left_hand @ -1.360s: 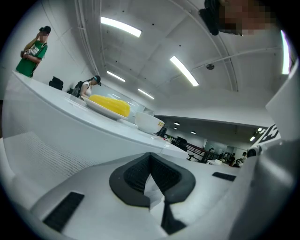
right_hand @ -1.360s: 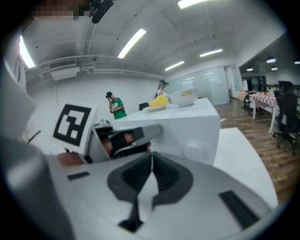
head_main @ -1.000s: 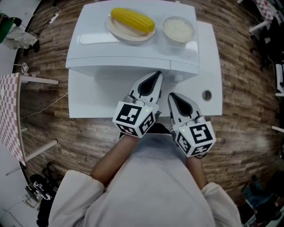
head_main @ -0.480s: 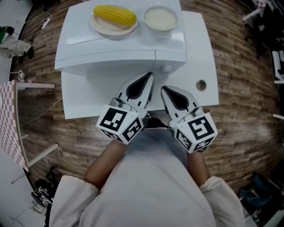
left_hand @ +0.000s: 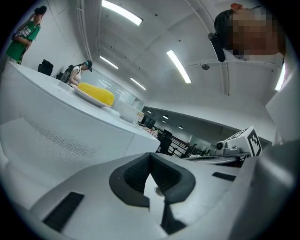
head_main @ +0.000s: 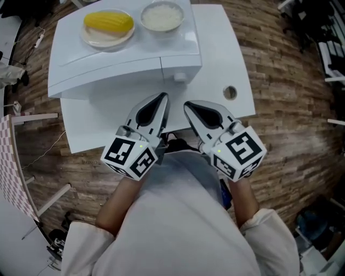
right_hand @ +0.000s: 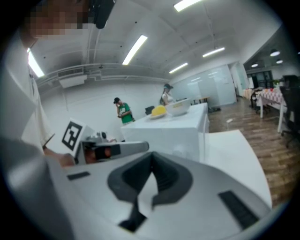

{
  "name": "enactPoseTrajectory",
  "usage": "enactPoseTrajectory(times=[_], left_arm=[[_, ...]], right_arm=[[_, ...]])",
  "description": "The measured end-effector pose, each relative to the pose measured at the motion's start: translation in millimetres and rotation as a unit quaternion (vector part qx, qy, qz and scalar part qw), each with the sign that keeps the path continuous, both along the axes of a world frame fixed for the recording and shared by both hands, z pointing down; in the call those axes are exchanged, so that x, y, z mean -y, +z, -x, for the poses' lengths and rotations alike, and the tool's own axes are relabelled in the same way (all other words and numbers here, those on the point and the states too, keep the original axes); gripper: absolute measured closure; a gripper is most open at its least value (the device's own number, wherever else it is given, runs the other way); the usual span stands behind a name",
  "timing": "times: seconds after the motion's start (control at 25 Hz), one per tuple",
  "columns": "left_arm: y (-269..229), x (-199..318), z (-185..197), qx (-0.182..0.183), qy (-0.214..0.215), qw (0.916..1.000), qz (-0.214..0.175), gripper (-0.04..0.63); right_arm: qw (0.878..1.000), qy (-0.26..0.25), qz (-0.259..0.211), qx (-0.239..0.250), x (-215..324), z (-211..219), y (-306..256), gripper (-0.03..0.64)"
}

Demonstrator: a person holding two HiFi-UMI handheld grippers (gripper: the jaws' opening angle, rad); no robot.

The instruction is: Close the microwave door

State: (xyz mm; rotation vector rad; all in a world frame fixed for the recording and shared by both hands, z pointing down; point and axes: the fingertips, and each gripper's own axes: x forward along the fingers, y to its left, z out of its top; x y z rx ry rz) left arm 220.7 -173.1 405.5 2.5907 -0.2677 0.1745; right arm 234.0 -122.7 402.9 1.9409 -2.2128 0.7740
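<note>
The white microwave (head_main: 124, 54) stands on a white table (head_main: 226, 59), seen from above, so its front is mostly hidden; no open door sticks out. A knob (head_main: 179, 77) shows at its front right. A plate with yellow corn (head_main: 108, 22) and a bowl of rice (head_main: 160, 16) rest on its top. My left gripper (head_main: 161, 98) and right gripper (head_main: 187, 104) are side by side over the table's near edge, a little short of the microwave's front. Both are shut and empty. In the gripper views the left gripper (left_hand: 151, 161) and right gripper (right_hand: 151, 171) have their jaws closed together.
A round cable hole (head_main: 230, 92) sits in the table to the right of the microwave. A checked table (head_main: 11, 178) stands at the far left on the wooden floor (head_main: 291, 108). Chairs (head_main: 329, 48) stand at the right. People (right_hand: 123, 112) stand far off.
Both grippers have drawn back from the microwave's front toward the person's body, staying shut. The view has shifted, so the microwave now lies higher and further left.
</note>
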Motion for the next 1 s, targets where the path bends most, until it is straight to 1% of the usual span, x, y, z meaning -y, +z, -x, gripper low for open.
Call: enactPoseTrajectory(times=[0.16,0.36,0.56,0.84,0.92,1.0], left_arm=[[-4.4,-0.2,1.0,0.0,0.0,1.0,-0.007,0.575],[-7.8,4.0,6.1,-0.001,-0.013,0.9999,-0.011,0.575],[-9.0,7.4,13.2,0.0,-0.027,0.9996,-0.003,0.575],[-13.5,9.7,21.7,-0.008,-0.036,0.9993,-0.007,0.575],[-15.7,8.5,23.4,-0.008,-0.038,0.9991,-0.014,0.575],[-16.6,6.0,25.1,-0.004,-0.037,0.9989,-0.03,0.575]], right_arm=[[1.0,-0.002,-0.003,-0.003,-3.0,-3.1,-9.0,0.595],[1.0,-0.006,-0.011,-0.005,-0.1,-0.3,-15.0,0.595],[1.0,-0.013,-0.013,-0.008,0.6,5.2,-18.7,0.595],[1.0,-0.014,-0.019,-0.014,-2.0,13.6,-19.5,0.595],[1.0,-0.014,-0.02,-0.014,-3.7,15.1,-20.6,0.595],[1.0,-0.015,-0.02,-0.013,-4.8,17.2,-20.7,0.595]])
